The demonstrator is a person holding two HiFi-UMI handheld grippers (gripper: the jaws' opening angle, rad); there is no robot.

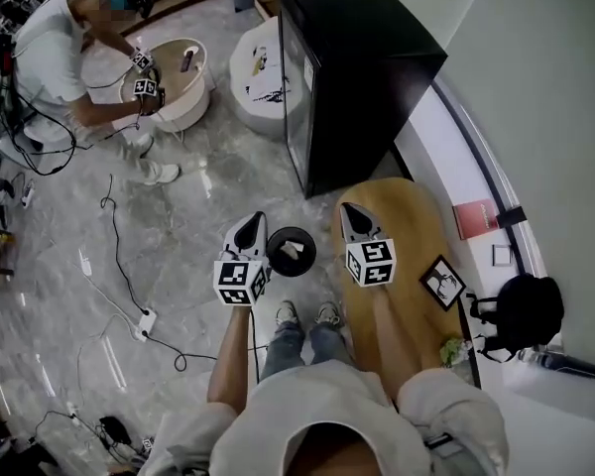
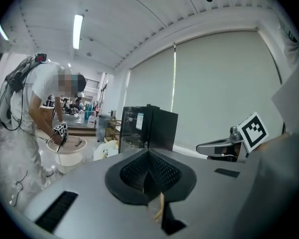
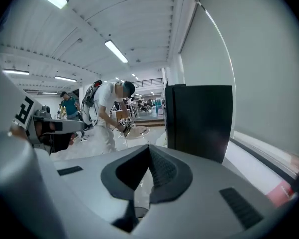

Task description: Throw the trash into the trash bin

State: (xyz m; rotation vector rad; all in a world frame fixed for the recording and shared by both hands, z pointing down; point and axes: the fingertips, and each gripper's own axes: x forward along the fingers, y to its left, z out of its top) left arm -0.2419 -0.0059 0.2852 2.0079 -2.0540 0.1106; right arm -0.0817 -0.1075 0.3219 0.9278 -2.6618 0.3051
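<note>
A small round black trash bin point(image 1: 292, 251) stands on the marble floor by my feet, with a white scrap inside it. My left gripper point(image 1: 256, 218) point(image 2: 148, 153) hangs just left of the bin, jaws shut. A thin tan sliver point(image 2: 161, 207) shows in the slit behind its tips; I cannot tell what it is. My right gripper point(image 1: 349, 209) point(image 3: 149, 148) is over the near edge of the oval wooden table point(image 1: 407, 226), right of the bin, shut with nothing in it. Both point forward, a little below level.
A tall black cabinet point(image 1: 362, 62) stands just ahead. The table carries a black-framed card point(image 1: 442, 282) and something green point(image 1: 451, 350). A black backpack point(image 1: 524, 310) lies at the right. Cables point(image 1: 119, 266) trail across the floor. Another person point(image 1: 50, 53) works at a round table point(image 1: 183, 82).
</note>
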